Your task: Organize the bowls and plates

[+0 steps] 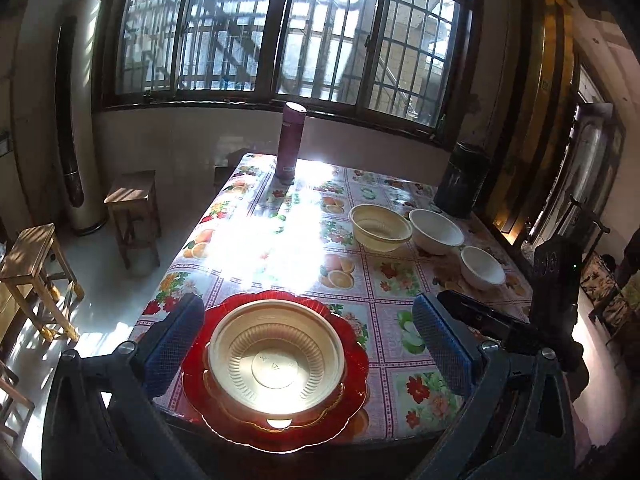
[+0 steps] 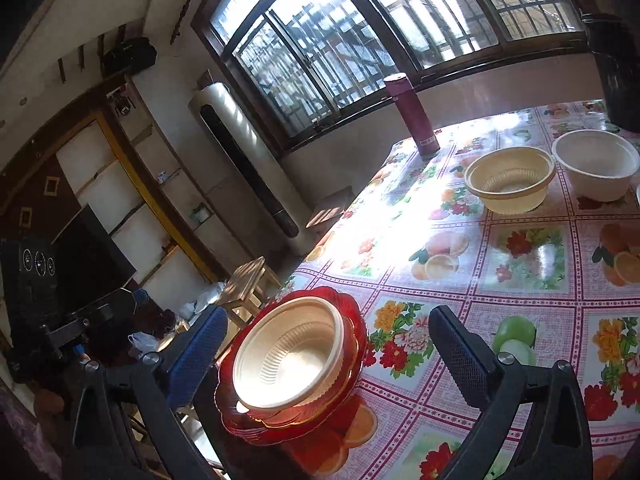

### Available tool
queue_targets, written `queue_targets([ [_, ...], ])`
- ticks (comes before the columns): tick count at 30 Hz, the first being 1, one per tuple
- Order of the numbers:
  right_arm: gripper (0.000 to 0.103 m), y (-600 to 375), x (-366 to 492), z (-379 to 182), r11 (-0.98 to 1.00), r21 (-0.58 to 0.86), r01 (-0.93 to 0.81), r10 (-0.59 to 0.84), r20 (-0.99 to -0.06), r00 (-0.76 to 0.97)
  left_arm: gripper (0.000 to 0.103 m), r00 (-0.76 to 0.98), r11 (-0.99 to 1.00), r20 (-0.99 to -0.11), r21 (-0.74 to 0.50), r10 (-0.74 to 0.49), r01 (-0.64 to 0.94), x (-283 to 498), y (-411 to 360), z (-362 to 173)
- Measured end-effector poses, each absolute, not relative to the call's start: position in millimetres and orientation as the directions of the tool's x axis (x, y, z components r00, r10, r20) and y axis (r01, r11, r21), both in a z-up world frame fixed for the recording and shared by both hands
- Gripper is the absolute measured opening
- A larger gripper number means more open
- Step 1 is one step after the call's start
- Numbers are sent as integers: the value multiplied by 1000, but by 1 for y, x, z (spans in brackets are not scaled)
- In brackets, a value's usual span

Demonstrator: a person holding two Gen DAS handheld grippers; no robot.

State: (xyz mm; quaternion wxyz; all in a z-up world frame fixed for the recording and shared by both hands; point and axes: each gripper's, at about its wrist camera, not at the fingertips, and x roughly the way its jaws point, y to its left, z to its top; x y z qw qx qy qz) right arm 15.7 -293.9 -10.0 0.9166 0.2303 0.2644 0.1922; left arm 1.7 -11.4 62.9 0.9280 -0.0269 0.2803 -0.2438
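Left wrist view, read from left to right: wooden stools (image 1: pixel 34 276) on the floor; then the bench (image 1: pixel 280 240), covered in a fruit-and-flower cloth, under a barred window. The left hand-held gripper (image 1: pixel 308 348) stands wide, its blue pads (image 1: pixel 174 344) on either side of a red scalloped plate (image 1: pixel 352 344) at the near bench edge, and holds nothing. A cream ribbed bowl (image 1: pixel 276 364) sits inside the red plate. At the far edge, a maroon flask (image 1: pixel 291 140) stands upright. Further right lie a second cream bowl (image 1: pixel 380 227), a large white bowl (image 1: pixel 436 231) just beside it, and a small white bowl (image 1: pixel 482 267) nearer the viewer. A dark canister (image 1: pixel 462 178) stands behind them.

Right wrist view, same order: the right hand-held gripper (image 2: pixel 328 352) is likewise wide and holds nothing; the red plate (image 2: pixel 356 320) with its bowl (image 2: pixel 288 356) lies between its fingers, nearer the left one. Beyond are the flask (image 2: pixel 412 112), the cream bowl (image 2: pixel 510 184) and the large white bowl (image 2: pixel 596 164), well apart from the plate.
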Motion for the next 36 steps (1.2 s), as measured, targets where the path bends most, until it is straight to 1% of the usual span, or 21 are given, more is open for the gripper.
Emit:
queue_targets([
  [2,103,-319,7,-5,813,538,-223,467,-374,801,103,690,836,-482,-212,-540,506,-3,-29,70],
  [4,103,-351,-2,-1,804,556,-209,457,-354,816,103,638,789,-477,-248,-605,563,-4,-47,71],
  [8,103,-421,-25,2,782,605,-153,416,-322,851,103,500,676,-470,-369,-728,637,1,-82,65],
  [10,103,-457,-41,1,787,608,-104,356,-310,881,103,440,638,-478,-423,-761,643,6,-100,58],
  [12,103,-492,-52,0,795,605,-39,293,-328,898,103,407,625,-493,-444,-768,641,7,-119,53],
  [15,103,-538,-67,-2,794,607,35,226,-347,910,103,370,621,-528,-449,-764,642,11,-150,45],
  [18,103,-583,-71,-4,762,642,83,201,-357,912,103,314,617,-577,-460,-754,638,18,-183,38],
  [20,103,-607,-68,-3,733,674,91,200,-341,918,103,266,618,-618,-469,-740,631,28,-205,30],
  [25,103,-648,-40,-10,647,753,116,228,-336,914,103,166,655,-724,-471,-670,590,54,-251,11],
  [27,103,-657,-22,-18,616,776,136,236,-346,908,103,155,676,-756,-449,-636,585,65,-268,8],
  [29,103,-665,-6,-28,583,800,142,238,-335,912,103,152,692,-782,-421,-605,587,74,-281,7],
  [31,103,-672,10,-42,546,823,158,243,-336,910,103,153,698,-793,-404,-589,592,81,-293,9],
  [33,103,-676,22,-58,532,826,189,243,-363,900,103,157,706,-805,-385,-572,595,87,-308,9],
  [35,103,-678,30,-69,546,802,243,234,-424,875,103,155,703,-809,-378,-567,602,92,-325,5],
  [36,103,-680,30,-73,546,800,250,237,-433,870,103,154,704,-810,-377,-566,602,95,-335,2],
])
